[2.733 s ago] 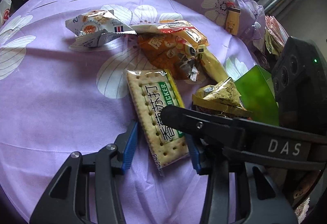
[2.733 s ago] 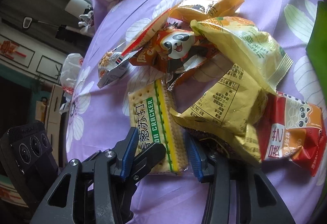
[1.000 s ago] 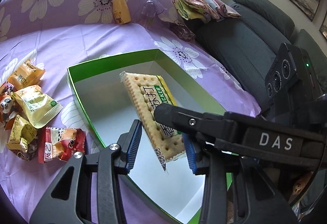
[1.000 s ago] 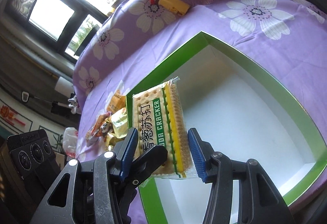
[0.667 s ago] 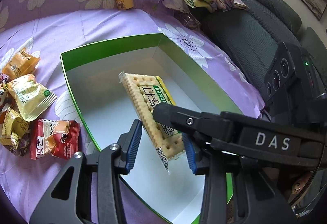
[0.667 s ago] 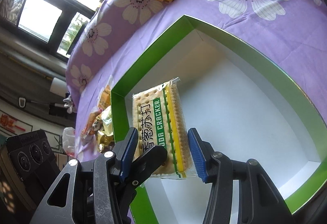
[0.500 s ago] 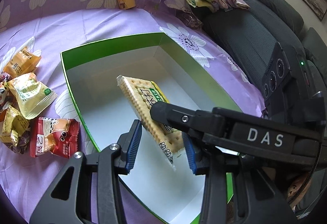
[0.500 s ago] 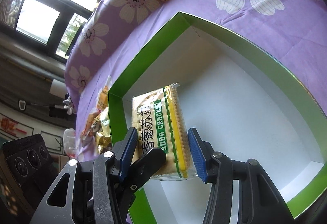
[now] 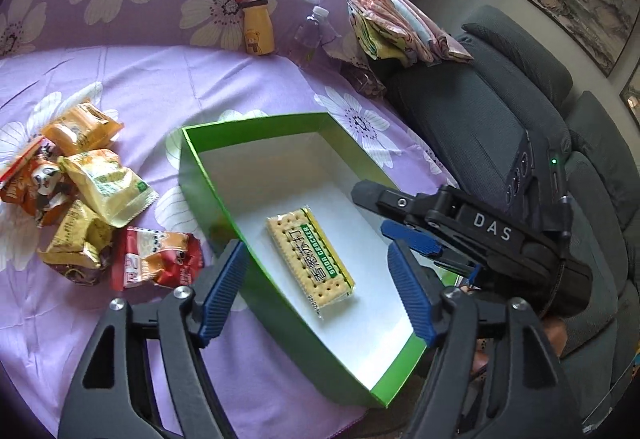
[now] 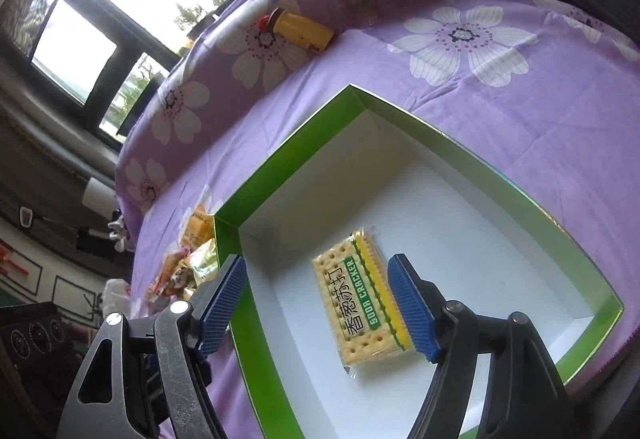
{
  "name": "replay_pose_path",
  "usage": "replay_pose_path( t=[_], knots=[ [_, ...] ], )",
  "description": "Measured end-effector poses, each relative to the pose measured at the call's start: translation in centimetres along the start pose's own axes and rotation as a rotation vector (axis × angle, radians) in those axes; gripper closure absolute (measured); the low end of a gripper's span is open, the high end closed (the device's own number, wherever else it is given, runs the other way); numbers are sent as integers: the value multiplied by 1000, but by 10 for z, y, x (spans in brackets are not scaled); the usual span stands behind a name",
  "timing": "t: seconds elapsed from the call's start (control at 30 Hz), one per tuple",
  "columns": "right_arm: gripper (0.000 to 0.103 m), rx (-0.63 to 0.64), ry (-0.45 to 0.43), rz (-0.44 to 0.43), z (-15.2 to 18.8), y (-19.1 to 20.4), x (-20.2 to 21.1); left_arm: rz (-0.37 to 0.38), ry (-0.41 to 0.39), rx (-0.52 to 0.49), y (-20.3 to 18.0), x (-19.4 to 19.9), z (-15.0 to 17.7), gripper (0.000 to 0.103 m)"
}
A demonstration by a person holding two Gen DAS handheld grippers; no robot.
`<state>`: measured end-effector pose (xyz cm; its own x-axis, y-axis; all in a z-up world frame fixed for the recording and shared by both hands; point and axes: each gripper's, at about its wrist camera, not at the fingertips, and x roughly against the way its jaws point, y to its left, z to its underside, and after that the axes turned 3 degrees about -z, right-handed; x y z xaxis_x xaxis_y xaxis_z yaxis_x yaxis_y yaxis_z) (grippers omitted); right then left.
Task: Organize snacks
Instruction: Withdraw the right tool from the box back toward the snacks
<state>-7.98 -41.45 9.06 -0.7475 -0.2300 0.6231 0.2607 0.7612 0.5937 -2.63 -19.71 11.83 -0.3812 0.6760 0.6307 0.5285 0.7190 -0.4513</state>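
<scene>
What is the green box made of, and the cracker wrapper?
The green box looks like thin cardboard: glossy green outside, matte white inside, with sharp folded corners. The cracker packet seems wrapped in clear shiny plastic film, since the crackers show through and a crimped end sticks out. Both are guesses from looks.

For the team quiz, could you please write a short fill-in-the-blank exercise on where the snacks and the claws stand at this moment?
1. The soda cracker pack lies flat inside the ____ box.
2. The red snack packet lies ____ the box.
3. Both the left claw and the right claw are ____.
4. The bedsheet is purple with white ____.

Missing words: green; outside; open; flowers
</scene>
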Motion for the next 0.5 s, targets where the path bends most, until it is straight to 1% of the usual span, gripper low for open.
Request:
replay_pose_path(
  t=[0.07,0.17,0.23,0.33,0.5],
  knots=[
    [18,18,-22,-9,1,8,4,-32,-28,22,12,16,-2,21],
    [13,52,-40,-8,3,20,8,-93,-81,59,30,43,-6,17],
    [12,67,-52,-3,5,29,8,-119,-110,84,43,59,-6,14],
    [11,95,-52,-14,9,44,8,-153,-136,130,63,79,-2,14],
    [10,125,-52,-65,16,69,3,-244,-153,181,98,103,10,14]
  ],
)
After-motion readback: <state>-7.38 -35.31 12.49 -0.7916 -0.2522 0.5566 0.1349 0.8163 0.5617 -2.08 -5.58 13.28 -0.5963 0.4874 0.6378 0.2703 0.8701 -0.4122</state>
